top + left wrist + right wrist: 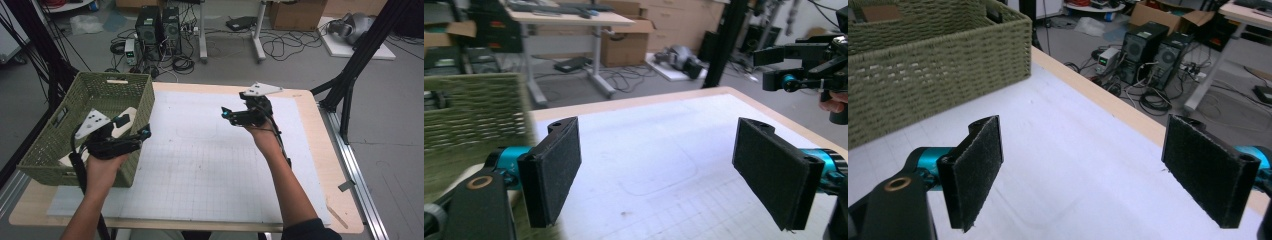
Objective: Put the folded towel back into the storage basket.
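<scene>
Black grippers [131, 127], teal joints, grey plates; dark sleeve [310, 231].

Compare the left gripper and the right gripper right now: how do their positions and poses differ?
The left gripper is held over the green woven basket at the table's left edge; the right gripper is over the white grid mat. The left gripper points right, the right gripper points left. Both are open and hold nothing.

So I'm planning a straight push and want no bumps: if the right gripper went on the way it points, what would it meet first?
Probably the white mat on the table, judging by the right gripper view; the right gripper points toward the basket, but depth is unclear.
</scene>
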Motion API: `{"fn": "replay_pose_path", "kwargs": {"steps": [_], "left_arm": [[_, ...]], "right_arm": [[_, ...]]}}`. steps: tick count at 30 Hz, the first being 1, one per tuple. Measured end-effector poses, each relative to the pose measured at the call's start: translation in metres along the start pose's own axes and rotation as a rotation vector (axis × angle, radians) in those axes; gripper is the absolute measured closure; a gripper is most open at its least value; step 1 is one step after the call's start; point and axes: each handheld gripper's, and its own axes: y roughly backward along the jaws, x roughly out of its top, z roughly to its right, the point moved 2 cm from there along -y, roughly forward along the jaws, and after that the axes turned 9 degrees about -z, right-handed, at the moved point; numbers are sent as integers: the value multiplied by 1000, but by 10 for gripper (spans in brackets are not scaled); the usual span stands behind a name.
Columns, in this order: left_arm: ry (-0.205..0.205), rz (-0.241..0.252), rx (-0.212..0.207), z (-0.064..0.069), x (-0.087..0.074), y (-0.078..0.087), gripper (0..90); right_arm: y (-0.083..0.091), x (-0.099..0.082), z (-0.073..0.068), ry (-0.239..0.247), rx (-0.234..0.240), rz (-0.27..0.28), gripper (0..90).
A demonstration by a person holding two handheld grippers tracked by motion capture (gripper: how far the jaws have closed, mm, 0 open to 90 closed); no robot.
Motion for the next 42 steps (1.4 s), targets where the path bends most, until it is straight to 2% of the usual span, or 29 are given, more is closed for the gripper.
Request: {"fn": "replay_pose_path", "kwargs": {"steps": [4, 9, 15, 21, 22, 31, 34, 42], "left_arm": [[-13, -14, -41, 9, 0, -16, 206], [-27, -15, -83, 17, -2, -30, 218], [-51, -11, -132, 27, -9, -44, 228], [-75, -21, -175, 37, -21, -57, 228], [-75, -21, -177, 39, -23, -59, 228], [-99, -52, -184, 47, -37, -71, 230], [-94, -48, -184, 45, -37, -72, 230], [-97, -49, -178, 46, -38, -73, 234]], "right_arm": [[18, -27, 12, -37, -31, 2, 118], [37, -61, 24, -91, -60, -9, 118], [57, -95, 23, -83, -105, -39, 118], [70, -118, 17, -104, -127, -29, 116], [71, -121, 16, -94, -130, -31, 116], [80, -134, 11, -103, -148, -32, 116], [81, -133, 11, -105, -159, -10, 116], [78, -133, 9, -110, -157, -6, 116]]}}
